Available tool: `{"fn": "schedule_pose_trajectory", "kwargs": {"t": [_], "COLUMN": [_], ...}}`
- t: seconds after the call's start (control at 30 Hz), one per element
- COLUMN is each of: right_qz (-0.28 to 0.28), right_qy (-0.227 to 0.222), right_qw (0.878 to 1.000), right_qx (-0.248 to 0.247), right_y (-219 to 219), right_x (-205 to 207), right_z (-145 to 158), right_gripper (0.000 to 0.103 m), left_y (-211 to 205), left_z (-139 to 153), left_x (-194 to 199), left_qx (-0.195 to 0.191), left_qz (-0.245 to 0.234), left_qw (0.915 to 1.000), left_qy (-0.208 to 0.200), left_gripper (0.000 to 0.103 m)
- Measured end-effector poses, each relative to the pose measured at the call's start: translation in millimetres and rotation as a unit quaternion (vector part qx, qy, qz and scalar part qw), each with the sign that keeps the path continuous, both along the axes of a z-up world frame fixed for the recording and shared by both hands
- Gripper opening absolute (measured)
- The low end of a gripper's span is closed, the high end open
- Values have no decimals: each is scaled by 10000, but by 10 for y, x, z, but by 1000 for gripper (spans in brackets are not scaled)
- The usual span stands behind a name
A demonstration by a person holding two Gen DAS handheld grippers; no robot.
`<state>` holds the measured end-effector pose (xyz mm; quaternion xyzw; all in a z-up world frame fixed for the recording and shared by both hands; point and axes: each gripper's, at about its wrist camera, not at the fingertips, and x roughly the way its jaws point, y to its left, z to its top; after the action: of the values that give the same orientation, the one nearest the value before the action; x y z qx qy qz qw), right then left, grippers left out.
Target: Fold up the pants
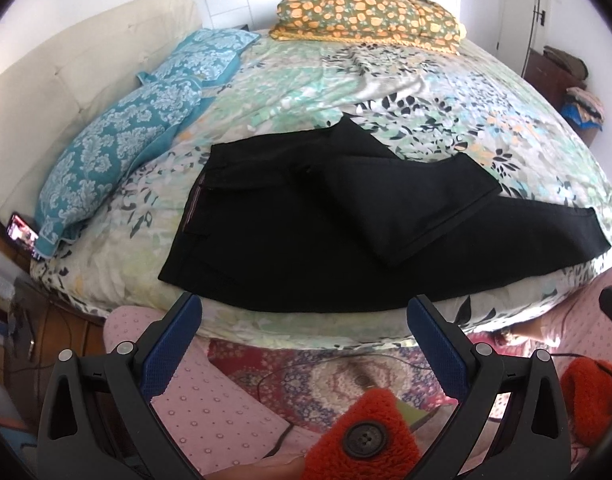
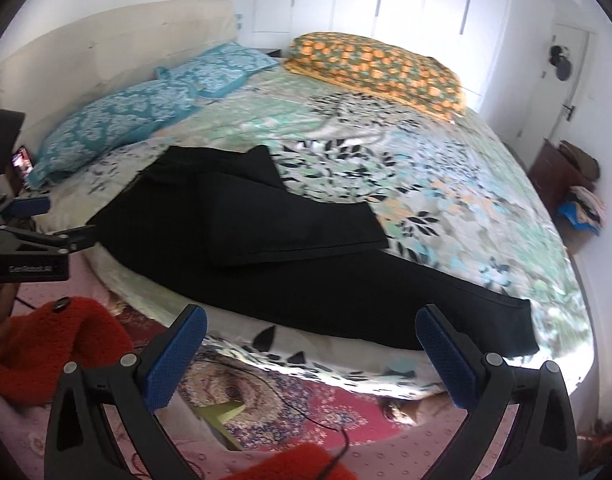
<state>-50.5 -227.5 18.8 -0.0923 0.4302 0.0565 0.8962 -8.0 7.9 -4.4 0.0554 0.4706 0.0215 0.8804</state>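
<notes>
While the bed fills most of both views under its floral cover, the black pants lie flat along its near edge, waistband toward the blue pillows and one leg running out to the right. The other leg is already turned back on itself, its hem lying across the thigh area, so the fold looks begun but far from finished. Both tools hang off the bed, above the rug and the person's pink clothing: the left gripper has its jaws spread wide with nothing between them, and the right gripper is likewise wide open and empty, pointed near the long leg's hem. A sensible next move would seem to be pinching that outstretched hem and carrying it toward the waistband, which calls for reaching forward onto the mattress first. Black cloth swallows the seams and layers, so how many plies sit under the folded leg cannot be told.
</notes>
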Motion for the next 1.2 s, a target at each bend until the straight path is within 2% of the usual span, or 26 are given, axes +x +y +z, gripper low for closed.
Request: {"fn": "schedule_pose_trajectory", "kwargs": {"t": [0.43, 1.2], "right_qz": [-41, -34], "right_qy": [185, 376], "right_qw": [9996, 9987], "right_qx": [229, 337], "right_y": [-92, -123], "right_x": [42, 77], "right_z": [-56, -141], "right_gripper": [103, 103], "left_y": [-11, -143], "left_z": [-92, -101], "left_x": [62, 57], "left_qx": [-131, -137], "left_qz": [-50, -459], "left_qw": [9997, 9987], "left_qy": [218, 177], "left_gripper": [103, 102]}}
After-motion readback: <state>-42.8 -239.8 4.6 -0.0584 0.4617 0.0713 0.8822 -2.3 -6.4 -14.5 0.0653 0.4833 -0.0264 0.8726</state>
